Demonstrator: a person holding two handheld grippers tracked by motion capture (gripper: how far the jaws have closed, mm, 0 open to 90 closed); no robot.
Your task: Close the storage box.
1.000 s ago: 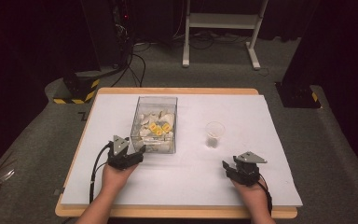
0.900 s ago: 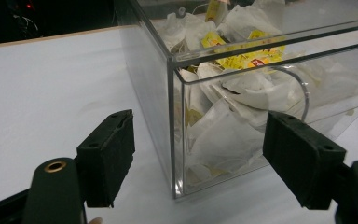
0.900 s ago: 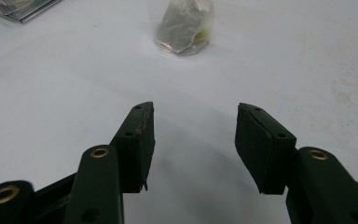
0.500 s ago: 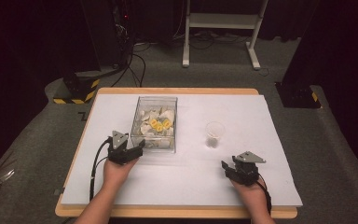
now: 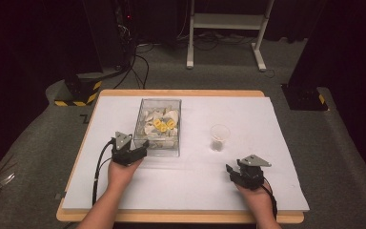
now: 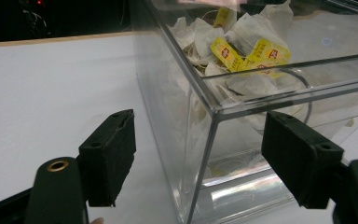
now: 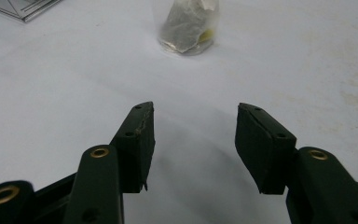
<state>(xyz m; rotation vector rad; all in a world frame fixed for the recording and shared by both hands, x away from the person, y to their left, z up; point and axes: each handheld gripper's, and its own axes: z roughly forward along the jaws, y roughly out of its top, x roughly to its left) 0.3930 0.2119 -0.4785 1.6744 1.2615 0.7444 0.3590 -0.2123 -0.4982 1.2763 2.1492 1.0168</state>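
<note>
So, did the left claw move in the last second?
Yes. In the high view the left claw has shifted right and forward, up to the near corner of the clear box, which stayed in place.

so it's a wooden table point(image 5: 124, 93) with a white sheet point(image 5: 267, 124) over most of it. On the sheet: a clear box point(image 5: 158, 126) of tea bags right ahead of the left gripper point(image 5: 138, 151), small plastic cup point(image 5: 219, 137) ahead of the right gripper point(image 5: 229, 171)
</note>
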